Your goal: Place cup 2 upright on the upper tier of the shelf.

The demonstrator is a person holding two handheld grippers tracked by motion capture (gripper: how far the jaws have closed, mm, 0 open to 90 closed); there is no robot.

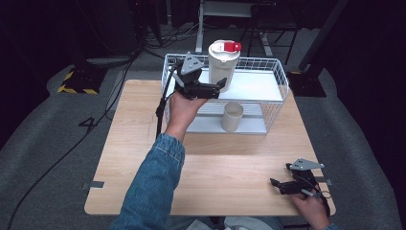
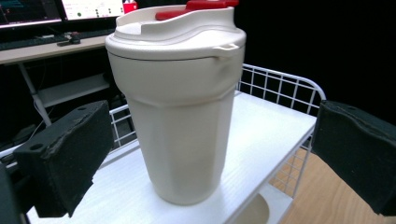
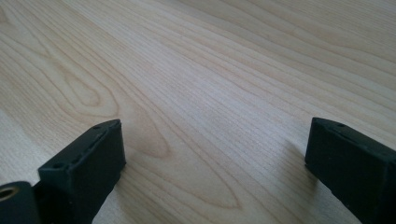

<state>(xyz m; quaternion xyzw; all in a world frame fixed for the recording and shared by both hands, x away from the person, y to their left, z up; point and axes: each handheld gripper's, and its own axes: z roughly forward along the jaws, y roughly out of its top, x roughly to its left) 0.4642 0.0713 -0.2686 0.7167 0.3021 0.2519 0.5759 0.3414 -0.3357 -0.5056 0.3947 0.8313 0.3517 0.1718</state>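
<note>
A cream tumbler (image 1: 222,66) with a red flap on its lid stands upright on the upper white shelf (image 1: 253,86) of a wire basket. My left gripper (image 1: 219,87) reaches in from the left at the tumbler's lower half. In the left gripper view the tumbler (image 2: 180,93) stands between the wide jaws of my left gripper (image 2: 210,126), with a gap on each side, so it is open. My right gripper (image 1: 275,184) rests low over the table's front right corner. Its open jaws (image 3: 215,140) hold nothing above the bare wood.
The white wire basket (image 1: 282,79) stands at the table's far edge. A small cream cup (image 1: 232,116) sits upright on its lower shelf. A black cable (image 1: 160,108) hangs from the left gripper. The wooden table (image 1: 230,163) spreads between the basket and the front edge.
</note>
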